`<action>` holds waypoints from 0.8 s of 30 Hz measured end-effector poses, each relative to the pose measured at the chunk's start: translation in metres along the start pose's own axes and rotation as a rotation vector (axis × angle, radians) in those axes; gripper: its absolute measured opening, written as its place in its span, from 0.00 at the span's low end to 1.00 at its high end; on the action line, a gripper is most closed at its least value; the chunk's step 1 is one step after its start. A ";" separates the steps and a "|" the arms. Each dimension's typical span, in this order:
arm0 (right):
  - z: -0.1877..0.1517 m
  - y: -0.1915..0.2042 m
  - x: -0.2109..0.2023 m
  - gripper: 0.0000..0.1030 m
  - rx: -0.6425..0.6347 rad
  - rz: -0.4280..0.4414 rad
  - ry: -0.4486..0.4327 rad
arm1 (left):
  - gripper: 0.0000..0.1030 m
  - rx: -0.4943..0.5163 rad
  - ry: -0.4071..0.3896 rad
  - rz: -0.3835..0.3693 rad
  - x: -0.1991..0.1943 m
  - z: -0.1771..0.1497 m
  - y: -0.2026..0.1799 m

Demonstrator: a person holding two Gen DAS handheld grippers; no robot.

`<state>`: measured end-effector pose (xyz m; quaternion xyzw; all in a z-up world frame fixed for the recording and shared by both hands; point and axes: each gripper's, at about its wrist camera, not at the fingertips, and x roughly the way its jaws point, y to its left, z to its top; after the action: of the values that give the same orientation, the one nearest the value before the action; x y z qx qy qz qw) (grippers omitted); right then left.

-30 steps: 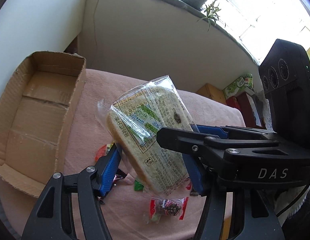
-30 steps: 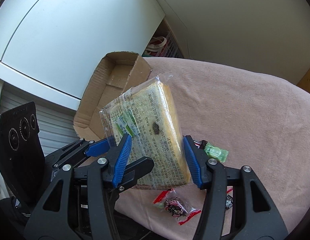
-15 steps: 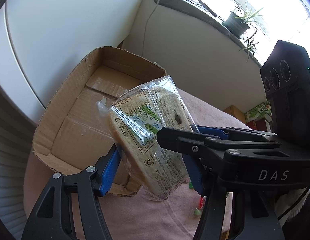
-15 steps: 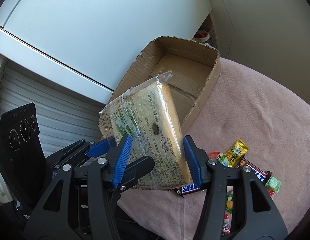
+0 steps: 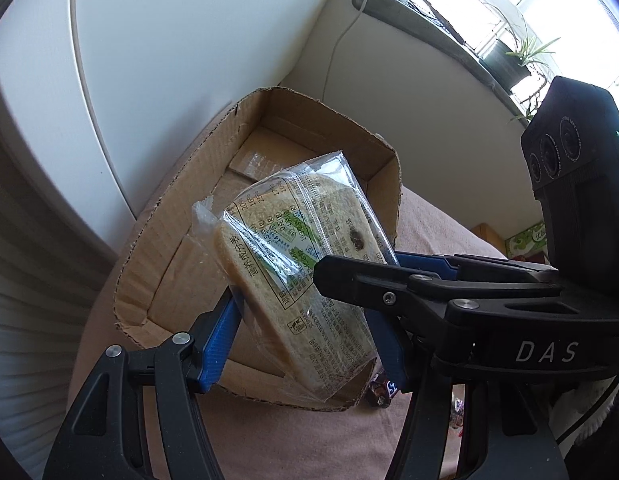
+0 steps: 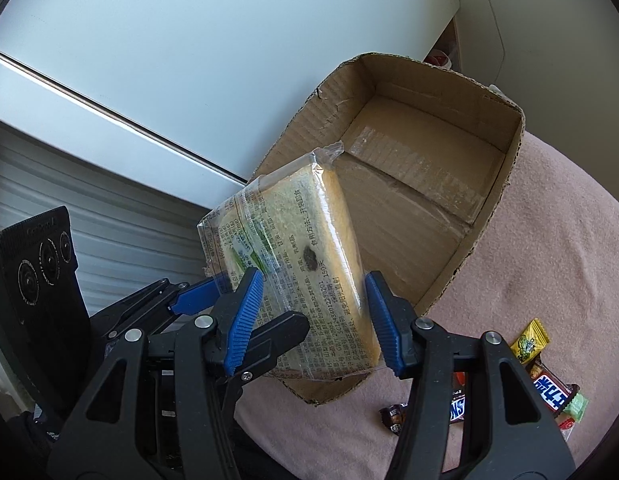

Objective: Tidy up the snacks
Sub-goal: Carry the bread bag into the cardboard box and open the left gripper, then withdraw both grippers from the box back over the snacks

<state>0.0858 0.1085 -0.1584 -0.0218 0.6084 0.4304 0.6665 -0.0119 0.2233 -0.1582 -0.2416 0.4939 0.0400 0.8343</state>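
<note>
Hidden: the bottom edge of the bread packet [image 5: 305, 280] is covered by claw arms; a candy bar [image 5: 383, 390] shows only one end.
Changed: a second ago the packet hung over loose sweets on the pink-covered table [image 6: 549, 240]; now it hangs above the near end of the cardboard box [image 6: 425, 128].
Left claw [image 5: 305, 328]: about half open, blue pads clamped on the packet's sides.
Right claw [image 6: 313, 318]: likewise half open, gripping the same packet.
Farther: sweets [image 6: 529, 344] lie beside the box.
</note>
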 end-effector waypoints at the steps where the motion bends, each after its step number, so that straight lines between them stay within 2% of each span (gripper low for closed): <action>1: 0.001 0.000 0.001 0.54 0.000 -0.003 0.003 | 0.59 0.000 0.003 0.000 0.002 0.000 0.001; 6: 0.004 -0.001 0.006 0.54 0.001 -0.017 0.008 | 0.59 0.004 0.007 0.006 0.006 0.003 0.003; 16: 0.001 0.000 -0.015 0.55 -0.005 -0.056 -0.017 | 0.59 0.033 -0.009 0.051 -0.002 -0.001 0.005; 24: -0.023 -0.013 -0.059 0.55 -0.016 -0.120 -0.078 | 0.59 0.102 -0.031 0.040 -0.017 -0.011 -0.010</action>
<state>0.0822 0.0553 -0.1213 -0.0469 0.5760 0.3953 0.7140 -0.0259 0.2124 -0.1442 -0.1880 0.4871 0.0351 0.8522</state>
